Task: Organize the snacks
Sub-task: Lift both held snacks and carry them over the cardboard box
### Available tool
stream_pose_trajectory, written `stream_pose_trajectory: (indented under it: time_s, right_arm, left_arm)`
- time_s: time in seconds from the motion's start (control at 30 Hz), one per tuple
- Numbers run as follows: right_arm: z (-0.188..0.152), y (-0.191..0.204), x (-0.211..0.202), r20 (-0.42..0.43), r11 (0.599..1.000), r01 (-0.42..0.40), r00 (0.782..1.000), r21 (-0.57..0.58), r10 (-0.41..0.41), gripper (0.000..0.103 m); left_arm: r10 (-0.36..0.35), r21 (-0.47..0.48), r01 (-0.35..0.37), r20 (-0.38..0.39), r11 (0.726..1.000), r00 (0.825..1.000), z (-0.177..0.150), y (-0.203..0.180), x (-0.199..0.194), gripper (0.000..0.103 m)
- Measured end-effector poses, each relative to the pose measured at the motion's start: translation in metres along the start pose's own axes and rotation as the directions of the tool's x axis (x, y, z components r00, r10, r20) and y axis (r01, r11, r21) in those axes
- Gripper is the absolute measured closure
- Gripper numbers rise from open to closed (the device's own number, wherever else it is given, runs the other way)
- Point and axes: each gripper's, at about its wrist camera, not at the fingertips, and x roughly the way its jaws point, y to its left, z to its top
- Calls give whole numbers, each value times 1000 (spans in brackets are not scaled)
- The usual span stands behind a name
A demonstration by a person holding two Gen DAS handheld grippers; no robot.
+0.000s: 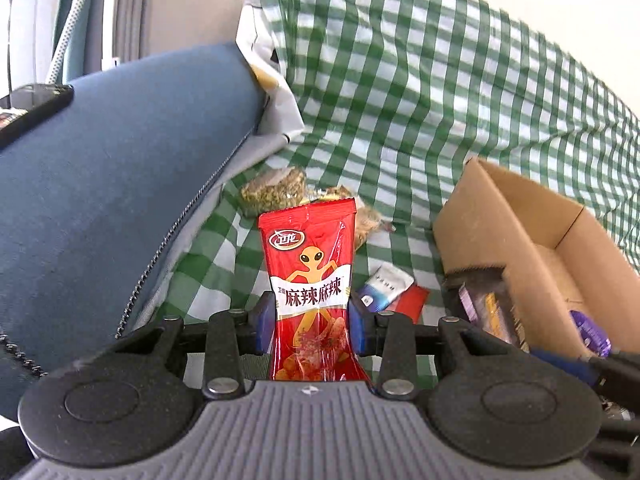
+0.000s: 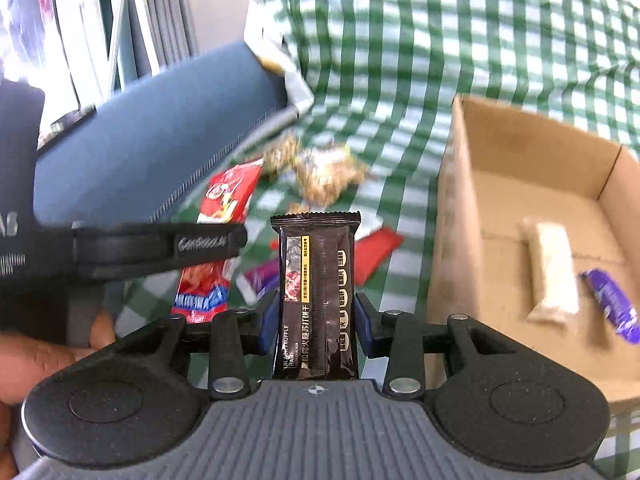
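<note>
My left gripper [image 1: 312, 320] is shut on a red snack packet [image 1: 310, 264] with an orange alien figure. The packet stands upright between the blue pads, lifted off the green checked cloth [image 1: 400, 120]. My right gripper [image 2: 316, 320] is shut on a black cracker packet [image 2: 316, 288], which is also upright. To its right lies an open cardboard box [image 2: 520, 152]. In the right wrist view, one of the left gripper's fingers [image 2: 192, 244] crosses in front of the red packet [image 2: 224, 196].
In the box lie a pale wrapped bar [image 2: 552, 272] and a purple packet [image 2: 612, 304]. Granola-like bars [image 1: 276, 192], a blue-white sachet [image 1: 384, 288] and a red packet [image 1: 414, 300] lie loose on the cloth. A blue zippered cushion [image 1: 120, 160] bounds the left. A hand [image 2: 40, 356] shows at lower left.
</note>
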Motion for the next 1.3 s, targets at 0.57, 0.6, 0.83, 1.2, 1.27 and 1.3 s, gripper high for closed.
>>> stream_pose_trajectory:
  time_s: [0.57, 0.6, 0.83, 1.2, 1.27, 1.3]
  right_arm:
    - [32, -60, -39, 189, 993, 37, 980, 109, -57, 62]
    - [33, -62, -40, 193, 993, 38, 979, 116, -60, 62]
    - [35, -79, -52, 221, 985, 43, 972, 167, -80, 62]
    - [40, -114, -61, 258, 956, 102, 950, 273, -175, 62]
    - [40, -123, -63, 268, 944, 122, 941, 305, -208, 62]
    - [39, -127, -65, 273, 938, 131, 936, 320, -224, 62]
  left_arm:
    - [-29, 114, 22, 59, 993, 998, 14, -64, -26, 62]
    - [-35, 119, 27, 61, 992, 998, 14, -67, -26, 62]
    - [-64, 143, 51, 88, 988, 994, 16, -84, -27, 62]
    - [-130, 168, 107, 134, 980, 982, 39, -114, -34, 62]
    - [-147, 181, 120, 143, 976, 979, 45, -123, -36, 62]
    - [-158, 188, 129, 149, 974, 976, 49, -129, -36, 62]
